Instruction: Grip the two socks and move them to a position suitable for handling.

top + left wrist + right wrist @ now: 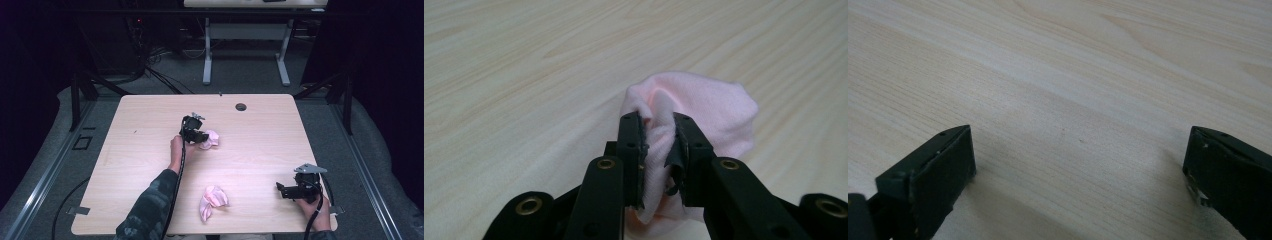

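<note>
— Where the left gripper [200, 136] sits, a little left of the table's centre, what has it got?

— A pink sock [210, 139], bunched up. In the left gripper view the two black jaws are pressed onto a fold of that sock [704, 107], and the knit fabric bulges out beyond the tips and hangs a little below them. In the high view the sock lies just right of the gripper, low over the wood.

— Is it lifted or resting?

— I cannot tell from these pictures. In the left gripper view its far side looks to be touching the wooden table [524, 75].

— And the hand behind it?

— The person's left hand [176, 148] grips the gripper from the near side, with a camouflage-patterned sleeve [150, 205] running back to the near edge and a black cable [175, 190] trailing along the forearm.

— Any other clothing on the table?

— A second pink sock [212, 201], crumpled, lying near the near edge, about midway across, well apart from the first and from both grippers.

— What about the right gripper [280, 189]?

— It is at the near right corner of the table [260, 125], held by the right hand [315, 205], pointing left. In the right gripper view its jaws are spread wide, with bare wood between them, and they grip nothing.

— Anything else on the surface?

— A small round cable hole [241, 106] near the far edge, right of centre.
</note>
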